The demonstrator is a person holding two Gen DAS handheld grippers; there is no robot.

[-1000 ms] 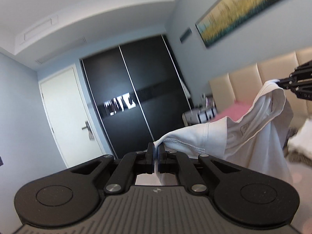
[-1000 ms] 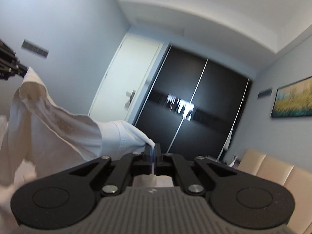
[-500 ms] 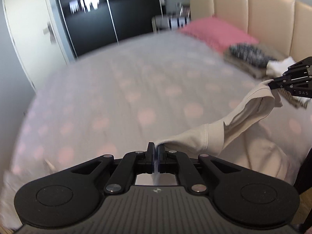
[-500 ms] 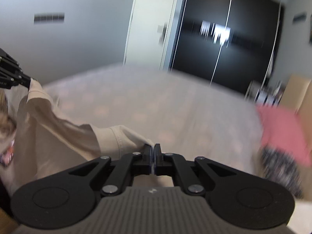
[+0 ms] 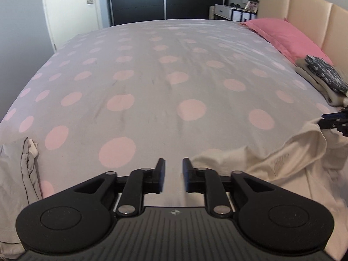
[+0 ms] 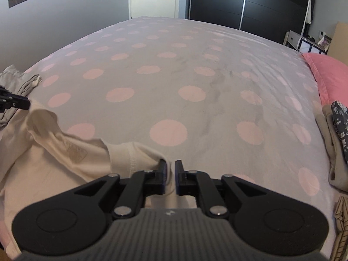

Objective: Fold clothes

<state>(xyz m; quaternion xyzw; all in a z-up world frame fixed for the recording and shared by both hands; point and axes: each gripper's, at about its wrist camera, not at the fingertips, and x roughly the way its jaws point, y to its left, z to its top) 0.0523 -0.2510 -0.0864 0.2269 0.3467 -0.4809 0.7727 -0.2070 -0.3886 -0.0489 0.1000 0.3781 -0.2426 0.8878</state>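
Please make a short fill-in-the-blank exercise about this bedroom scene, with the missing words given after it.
1. The cream shirt lies on a bedspread that is grey with pink ____.
2. The pillow by the headboard is ____ in colour.
3. The wardrobe beyond the bed is ____ in colour.
4. The folded clothes lie ____ the pillow than the shirt does.

Missing words: dots; pink; black; nearer to

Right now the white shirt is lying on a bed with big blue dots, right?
Not quite: the dots are pink, not blue. Both wrist views show the white shirt lying on the grey bed cover with big pink dots.
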